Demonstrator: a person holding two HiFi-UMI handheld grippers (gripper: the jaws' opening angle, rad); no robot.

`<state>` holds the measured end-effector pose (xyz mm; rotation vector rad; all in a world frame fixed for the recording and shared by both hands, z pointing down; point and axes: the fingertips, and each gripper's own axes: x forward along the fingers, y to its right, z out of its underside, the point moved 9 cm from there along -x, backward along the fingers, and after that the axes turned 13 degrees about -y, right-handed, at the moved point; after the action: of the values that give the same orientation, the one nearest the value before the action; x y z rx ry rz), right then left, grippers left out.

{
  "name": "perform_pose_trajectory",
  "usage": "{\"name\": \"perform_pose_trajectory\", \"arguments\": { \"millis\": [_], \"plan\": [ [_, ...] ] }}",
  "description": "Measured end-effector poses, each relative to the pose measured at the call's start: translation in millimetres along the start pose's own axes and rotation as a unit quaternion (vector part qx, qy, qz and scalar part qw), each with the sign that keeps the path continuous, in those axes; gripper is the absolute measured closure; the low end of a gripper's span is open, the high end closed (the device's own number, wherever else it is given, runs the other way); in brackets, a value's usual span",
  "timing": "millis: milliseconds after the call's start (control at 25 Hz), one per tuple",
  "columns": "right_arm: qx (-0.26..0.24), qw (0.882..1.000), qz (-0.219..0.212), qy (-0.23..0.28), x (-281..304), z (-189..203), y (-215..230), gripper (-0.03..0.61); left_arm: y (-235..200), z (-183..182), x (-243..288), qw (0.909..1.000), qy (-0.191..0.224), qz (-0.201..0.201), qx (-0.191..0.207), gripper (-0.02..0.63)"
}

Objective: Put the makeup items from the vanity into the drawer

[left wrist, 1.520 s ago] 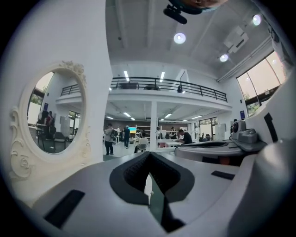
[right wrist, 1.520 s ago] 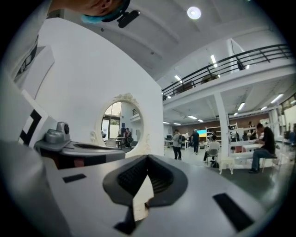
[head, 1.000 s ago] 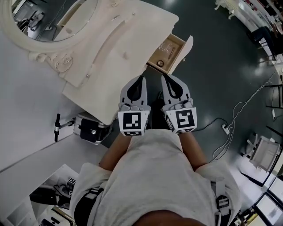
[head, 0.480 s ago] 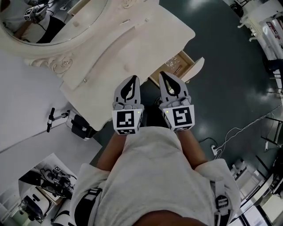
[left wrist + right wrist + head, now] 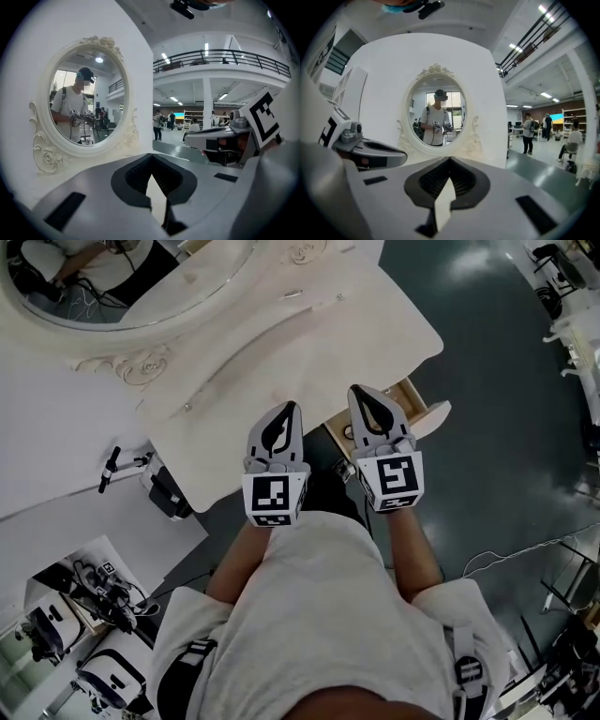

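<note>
I hold my left gripper [image 5: 291, 409] and right gripper [image 5: 363, 392] side by side near my chest. Both have their jaws pressed together on nothing, I'd say because nothing is picked yet. They hang over the near edge of the cream vanity [image 5: 281, 352]. The drawer [image 5: 424, 412] stands pulled open at the right, ready to receive. Of makeup I see only one small pale piece [image 5: 293, 293] far on the top, too small to name.

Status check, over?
Left tool shut, empty. Right tool shut, empty. Drawer open by right tool. No makeup made out on vanity top. Nothing seen blocking.
</note>
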<state>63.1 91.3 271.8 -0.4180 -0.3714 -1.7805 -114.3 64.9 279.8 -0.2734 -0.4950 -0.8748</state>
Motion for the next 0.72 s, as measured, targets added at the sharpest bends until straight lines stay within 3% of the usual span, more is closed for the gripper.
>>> {"name": "perform_pose_trajectory", "arguments": {
  "millis": [440,720],
  "plan": [
    [-0.069,0.996,-0.035,-0.047,79,-31,10,0.565,-46,-8,48,0.9995,-0.007,-0.014,-0.026,0.608],
    [-0.134,0.987,-0.048,-0.075,146,-46,10,0.565,-81,-1,72,0.9981,-0.030,-0.022,-0.048,0.608]
  ]
}}
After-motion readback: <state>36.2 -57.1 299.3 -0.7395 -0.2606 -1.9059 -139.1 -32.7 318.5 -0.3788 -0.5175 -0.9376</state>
